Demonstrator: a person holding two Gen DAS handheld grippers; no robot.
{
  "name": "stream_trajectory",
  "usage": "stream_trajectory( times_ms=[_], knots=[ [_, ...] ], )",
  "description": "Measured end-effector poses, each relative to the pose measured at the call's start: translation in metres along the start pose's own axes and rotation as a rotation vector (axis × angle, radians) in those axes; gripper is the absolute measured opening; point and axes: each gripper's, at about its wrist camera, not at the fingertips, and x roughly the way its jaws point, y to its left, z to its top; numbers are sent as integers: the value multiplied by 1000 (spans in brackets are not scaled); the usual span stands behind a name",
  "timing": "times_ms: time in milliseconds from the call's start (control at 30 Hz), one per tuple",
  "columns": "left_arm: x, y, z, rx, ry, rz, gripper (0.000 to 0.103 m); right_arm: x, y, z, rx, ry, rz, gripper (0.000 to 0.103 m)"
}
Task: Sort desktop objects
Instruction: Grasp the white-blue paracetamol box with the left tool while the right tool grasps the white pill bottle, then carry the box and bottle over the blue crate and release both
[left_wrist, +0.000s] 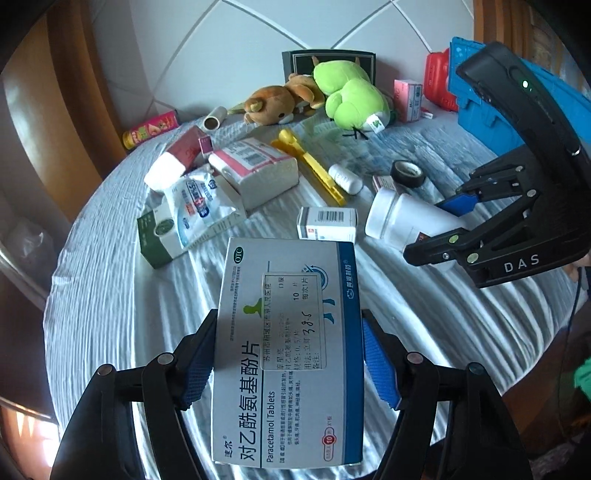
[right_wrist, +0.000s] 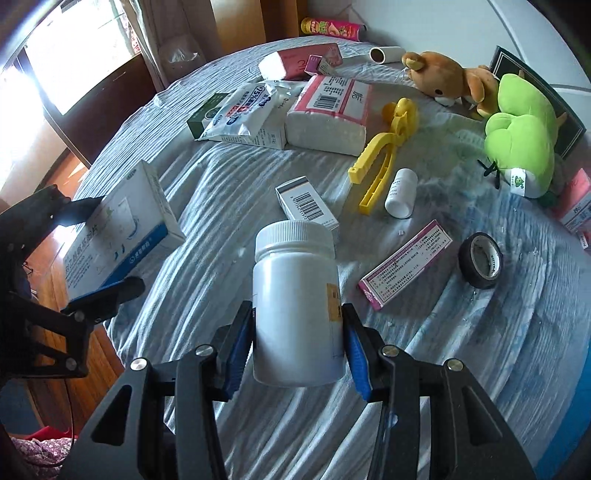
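My left gripper (left_wrist: 288, 362) is shut on a white and blue paracetamol tablet box (left_wrist: 288, 350) and holds it above the table; it also shows in the right wrist view (right_wrist: 118, 225). My right gripper (right_wrist: 295, 343) is shut on a large white plastic bottle (right_wrist: 297, 295), lid pointing away; the bottle also shows in the left wrist view (left_wrist: 406, 218) with the right gripper (left_wrist: 443, 225) around it. Both held things hang over the grey-blue tablecloth (right_wrist: 443, 350).
On the table lie a small barcode box (right_wrist: 308, 203), a pink medicine box (right_wrist: 406, 264), black tape (right_wrist: 480, 260), a small white bottle (right_wrist: 400, 194), a yellow clip (right_wrist: 384, 155), tissue packs (right_wrist: 328, 114), plush toys (right_wrist: 517, 136), a blue crate (left_wrist: 509, 107) at far right.
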Motion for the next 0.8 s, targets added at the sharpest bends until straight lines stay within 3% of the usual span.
stream_trajectory(
  times_ms=[133,367,800],
  knots=[
    [-11,1,12,17,-15,18,71,-7,5,6,25,-33,-1,46],
    [-41,-10,49,41,-116,7,71,-56,-5,8,89,-144,-42,46],
    [-114,-79,161,148,-375,-103,71,-221,-49,-34,308,-454,-288,46]
  ],
)
